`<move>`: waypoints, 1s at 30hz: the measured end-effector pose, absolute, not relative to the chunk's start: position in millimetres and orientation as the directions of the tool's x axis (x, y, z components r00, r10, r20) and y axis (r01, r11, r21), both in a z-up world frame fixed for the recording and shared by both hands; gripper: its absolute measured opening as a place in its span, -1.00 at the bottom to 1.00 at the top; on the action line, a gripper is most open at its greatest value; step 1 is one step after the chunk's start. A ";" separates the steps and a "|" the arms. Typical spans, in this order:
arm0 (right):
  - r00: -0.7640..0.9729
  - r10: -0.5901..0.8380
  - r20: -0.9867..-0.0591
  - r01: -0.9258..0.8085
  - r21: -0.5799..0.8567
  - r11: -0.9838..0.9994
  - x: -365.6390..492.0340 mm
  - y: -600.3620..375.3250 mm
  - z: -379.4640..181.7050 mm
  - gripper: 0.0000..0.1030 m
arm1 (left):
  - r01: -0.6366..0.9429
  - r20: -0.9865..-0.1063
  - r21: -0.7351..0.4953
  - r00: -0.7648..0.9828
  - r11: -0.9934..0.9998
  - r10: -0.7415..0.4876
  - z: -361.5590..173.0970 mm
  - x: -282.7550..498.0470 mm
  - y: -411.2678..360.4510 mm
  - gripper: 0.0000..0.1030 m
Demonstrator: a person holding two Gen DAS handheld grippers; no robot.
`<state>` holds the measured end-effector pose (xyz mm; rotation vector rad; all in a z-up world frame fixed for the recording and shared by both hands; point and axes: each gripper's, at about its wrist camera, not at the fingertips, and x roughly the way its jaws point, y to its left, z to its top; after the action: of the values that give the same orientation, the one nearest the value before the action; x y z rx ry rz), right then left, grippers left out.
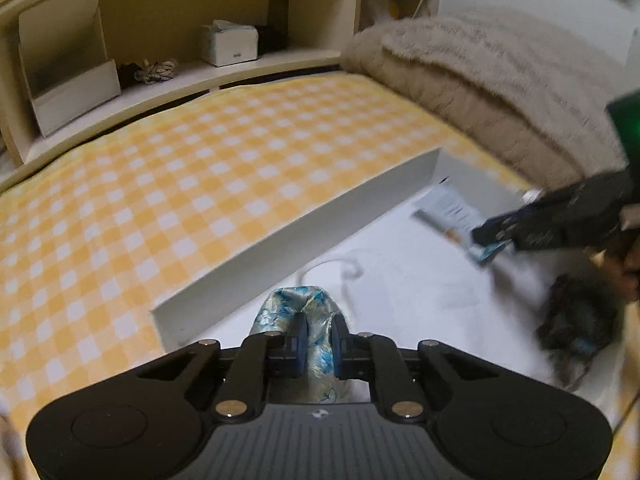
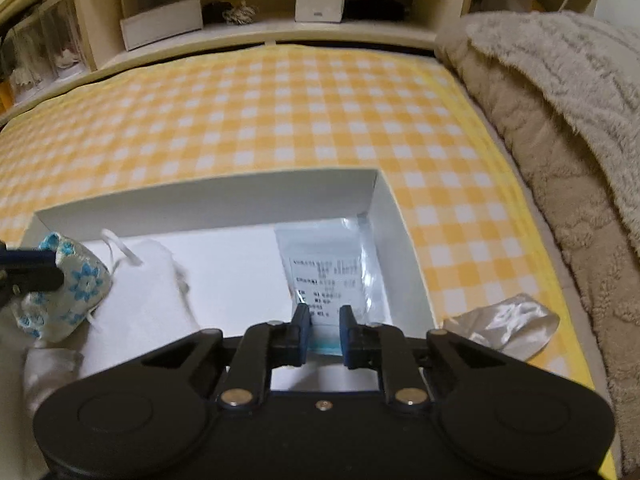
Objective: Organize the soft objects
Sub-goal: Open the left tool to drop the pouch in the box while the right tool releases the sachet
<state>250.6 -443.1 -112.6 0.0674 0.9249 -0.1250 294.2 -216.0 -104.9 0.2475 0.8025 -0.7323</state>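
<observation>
left fingers (image 1: 317, 330) pinch a floral pouch (image 1: 296, 304); right fingers (image 2: 324, 328) pinch a clear packet (image 2: 328, 268).

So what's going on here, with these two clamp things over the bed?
A person is sorting small soft items into a shallow white box on a yellow checked bedsheet. The left gripper is closed on a blue-flowered fabric pouch at one end of the box. The right gripper pinches a flat plastic packet lying at the other end. A crumpled clear wrapper lies outside on the sheet.
</observation>
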 end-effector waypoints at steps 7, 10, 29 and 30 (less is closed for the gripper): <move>0.615 -0.077 -0.785 0.150 0.021 0.988 252.6 -449.1 -118.3 -0.64 | 0.652 -0.743 0.044 0.528 0.757 -0.412 -121.6 307.4 -211.6 -0.63; 0.614 -0.082 -0.785 0.148 0.012 0.989 252.2 -448.3 -117.9 -0.64 | 0.638 -0.743 0.043 0.535 0.769 -0.403 -122.2 312.0 -207.2 -0.63; 0.730 -0.095 -0.676 0.187 0.064 0.980 192.8 -427.0 -43.7 -0.41 | 0.530 -0.709 -0.040 0.582 0.847 -0.397 -71.9 274.0 -184.4 0.31; 0.733 -0.096 -0.674 0.191 0.068 0.979 189.7 -426.9 -40.4 -0.38 | 0.527 -0.705 -0.042 0.587 0.849 -0.399 -67.4 270.2 -183.4 0.38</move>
<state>189.7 -426.9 -40.4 0.1355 0.7321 -0.1583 270.2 -183.4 -67.4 0.1788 0.7736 -0.5432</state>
